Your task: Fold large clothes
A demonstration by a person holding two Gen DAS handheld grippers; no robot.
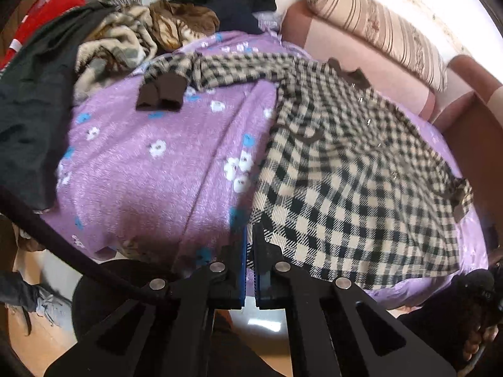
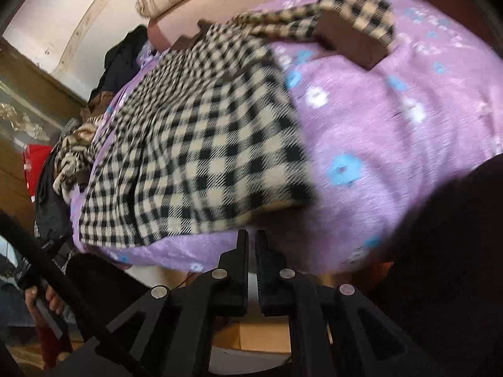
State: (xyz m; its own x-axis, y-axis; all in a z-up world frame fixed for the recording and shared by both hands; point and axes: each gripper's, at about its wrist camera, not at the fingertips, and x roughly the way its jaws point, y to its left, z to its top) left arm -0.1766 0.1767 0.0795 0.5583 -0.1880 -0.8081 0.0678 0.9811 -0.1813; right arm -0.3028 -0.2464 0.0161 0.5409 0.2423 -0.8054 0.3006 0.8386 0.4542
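Lying on purple bedspread (image 1: 163, 169): checked jacket (image 1: 345, 169) (unfolded)

**Black two-finger tongs, one in each hand**

The left tongs (image 1: 250, 235) have matte black angular link arms with triangular cut-outs, four round silver pivot pins, and bright blue pads lining the inner faces of the narrow fingers (image 1: 241, 251). The right tongs (image 2: 251, 238) share the same black frame and silver pins, but their fingers (image 2: 242, 251) look black throughout, with fine ridges on the inner edge. A black rod (image 1: 63, 245) crosses the lower left of each wrist view. A hand (image 2: 47, 298) at the picture's edge wraps a dark grip, with a dark sleeve above it.
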